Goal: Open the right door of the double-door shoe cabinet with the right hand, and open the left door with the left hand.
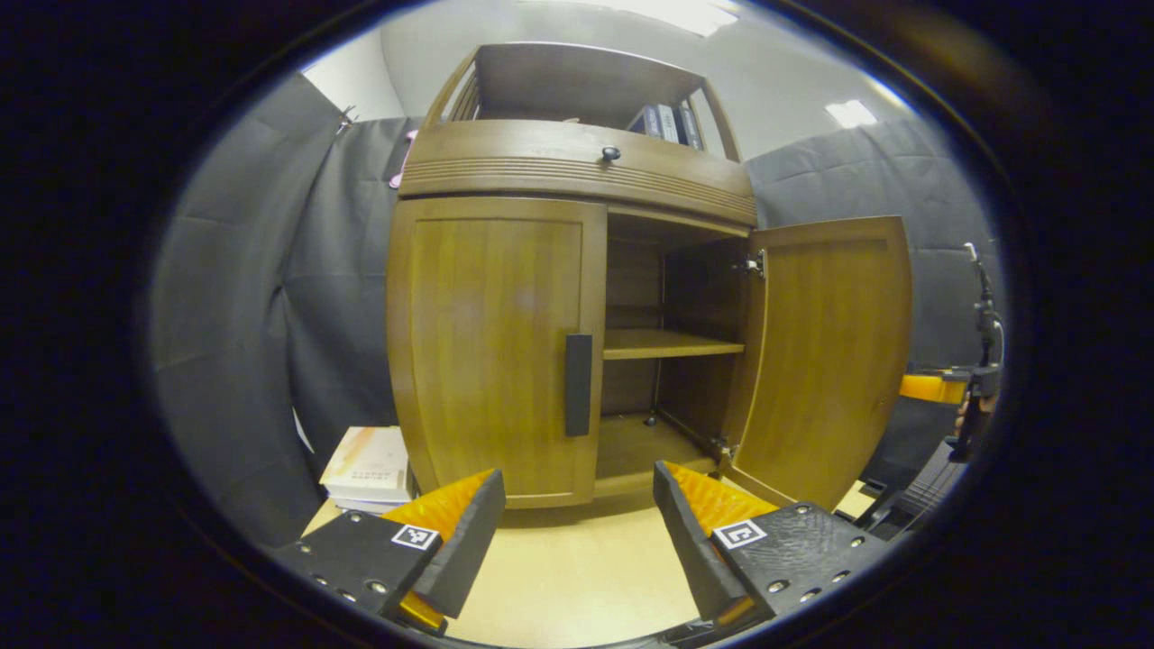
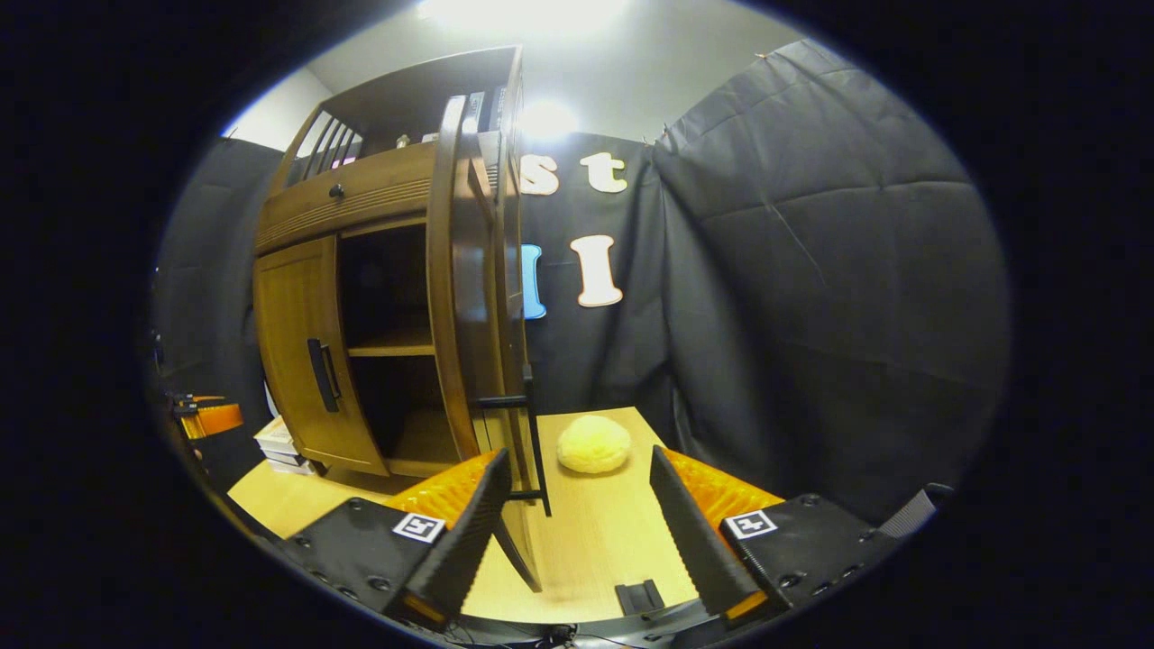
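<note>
A brown wooden shoe cabinet (image 1: 577, 171) stands on a light table. Its left door (image 1: 491, 351) is closed, with a dark vertical handle (image 1: 578, 385) at its inner edge. The right door (image 1: 825, 356) is swung wide open and bares an inner shelf (image 1: 667, 342). My left gripper (image 1: 577, 532) is open, low in front of the closed door, a short way from the handle. In the right gripper view the open right door (image 2: 505, 361) is seen edge-on, its handle (image 2: 532, 442) just beyond my open right gripper (image 2: 572, 518), which holds nothing.
A stack of books (image 1: 370, 469) lies on the table left of the cabinet. More books (image 1: 667, 122) stand on the cabinet's top shelf. A round yellow sponge-like object (image 2: 593, 444) rests on the table (image 2: 595, 541) right of the open door. The other gripper (image 1: 978, 397) shows at the far right.
</note>
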